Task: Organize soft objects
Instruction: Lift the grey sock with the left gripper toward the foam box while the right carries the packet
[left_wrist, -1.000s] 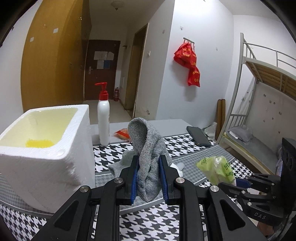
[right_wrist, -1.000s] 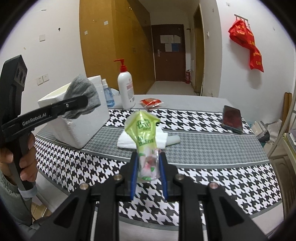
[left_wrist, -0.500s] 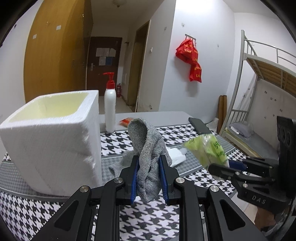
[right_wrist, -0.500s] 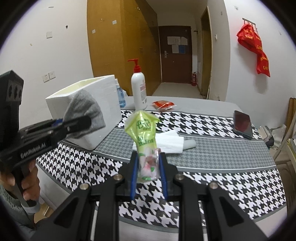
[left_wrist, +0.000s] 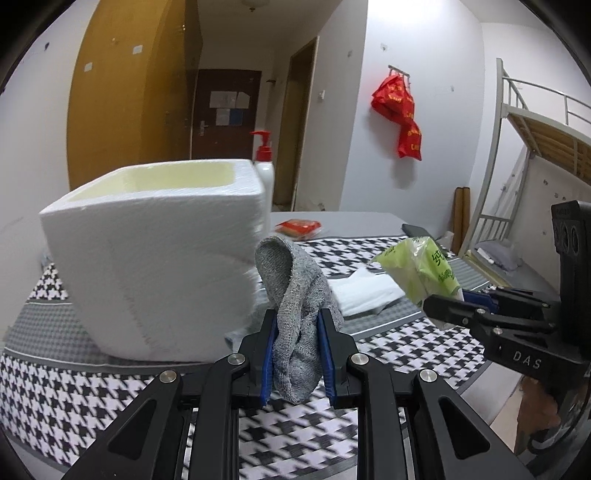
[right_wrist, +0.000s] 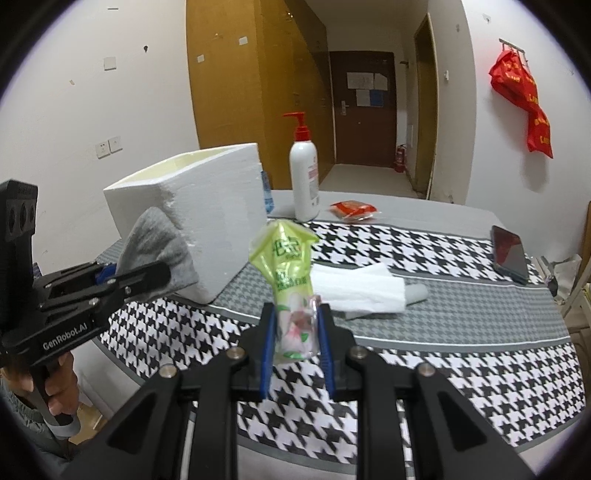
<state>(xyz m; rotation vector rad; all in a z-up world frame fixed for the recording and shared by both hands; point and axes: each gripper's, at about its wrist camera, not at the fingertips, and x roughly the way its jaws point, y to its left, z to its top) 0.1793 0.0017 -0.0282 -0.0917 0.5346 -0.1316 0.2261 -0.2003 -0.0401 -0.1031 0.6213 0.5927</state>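
Grey cloth (left_wrist: 295, 317) sits pinched in my left gripper (left_wrist: 297, 363), tissue pack (right_wrist: 291, 291) clamped in my right gripper (right_wrist: 295, 360); the near foam box (left_wrist: 155, 258) wall could snag either.

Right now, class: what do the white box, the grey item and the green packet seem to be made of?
White box: expanded foam, probably polystyrene; matte, grainy, thick walls, crumbly edge.
Grey item: knitted fabric, maybe a sock or cloth; visible loops, limp folds.
Green packet: thin glossy plastic film, printed; it crinkles and catches the light.
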